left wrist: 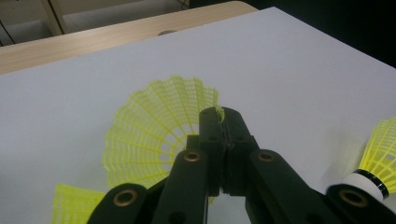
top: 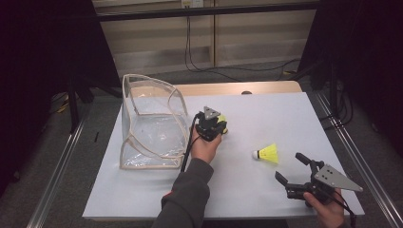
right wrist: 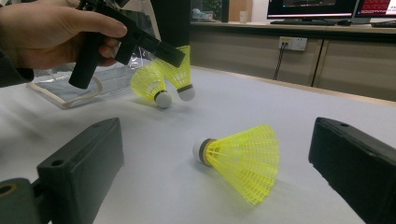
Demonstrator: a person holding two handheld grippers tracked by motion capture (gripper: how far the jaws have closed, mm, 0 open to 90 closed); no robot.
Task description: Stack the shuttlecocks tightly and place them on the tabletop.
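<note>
Right now the left gripper [left wrist: 223,122] has its two black jaws pressed together on the thin net edge of a yellow shuttlecock [left wrist: 154,135]. In the right gripper view that held shuttlecock [right wrist: 180,77] hangs with its white tip down, just above the white table [top: 285,114], and a second shuttlecock [right wrist: 152,86] lies right beside it, very near or touching. The clear bag [top: 152,123] with the pale trim stands open just to the left of the left hand [top: 205,145]. It looks like the job is to carry the shuttlecocks into that bag. To do this well, the hand should lift slowly and keep the squeeze firm, because only a tiny bit of the net skirt sits between the jaws and it could slip out. It should also go up before going sideways, so it does not bump the second shuttlecock. The right gripper [top: 292,168] waits near the front right of the table with its jaws wide apart and nothing in them. A third shuttlecock [right wrist: 240,156] lies on its side on the table just ahead of those open jaws, between them but not touched, with its white tip pointing left.
</note>
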